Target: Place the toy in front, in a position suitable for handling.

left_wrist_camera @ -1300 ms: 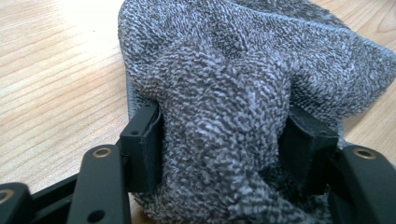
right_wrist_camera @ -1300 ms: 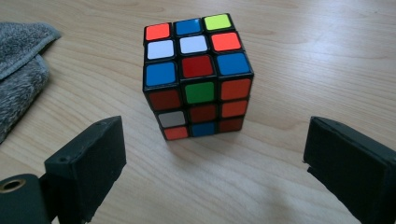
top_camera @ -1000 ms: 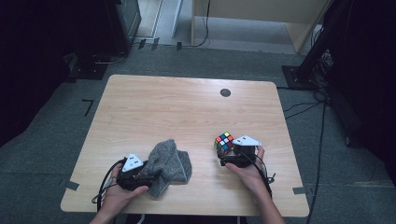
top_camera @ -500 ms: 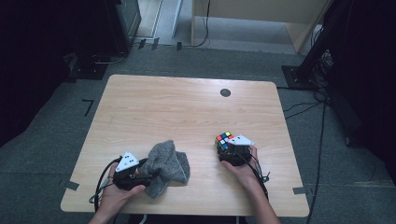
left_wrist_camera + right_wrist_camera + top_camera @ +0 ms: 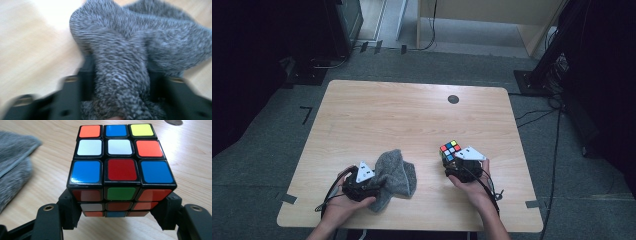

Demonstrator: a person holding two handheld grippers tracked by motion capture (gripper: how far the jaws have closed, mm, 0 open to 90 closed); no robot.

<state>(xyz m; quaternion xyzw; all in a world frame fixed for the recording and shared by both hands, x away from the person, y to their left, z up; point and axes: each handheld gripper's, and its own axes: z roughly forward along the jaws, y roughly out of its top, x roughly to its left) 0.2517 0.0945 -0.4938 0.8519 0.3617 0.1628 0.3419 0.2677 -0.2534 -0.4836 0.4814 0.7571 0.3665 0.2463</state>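
Observation:
A grey fuzzy cloth [image 5: 398,171] lies bunched on the wooden table [image 5: 412,115] near the front left. My left gripper [image 5: 378,186] is shut on its near fold; the jaws have just been closing. In the left gripper view the cloth [image 5: 120,57] fills the gap between the black jaws. A scrambled colour cube [image 5: 450,149] is at the front right. My right gripper [image 5: 453,161] is shut on it, and its jaws have just been closing. In the right gripper view the pads [image 5: 68,210] press on the lower sides of the cube [image 5: 120,170], which seems slightly off the table.
A small dark round spot [image 5: 453,99] marks the table's far side. Grey tape [image 5: 534,204] sits at the front corners. Dark stands and cables [image 5: 557,130] crowd the floor to the right and behind. A corner of the cloth [image 5: 15,162] lies left of the cube.
The left gripper has pushed a little to the right into the cloth and closed on it. The right gripper has closed in on the cube and shifted slightly with it.

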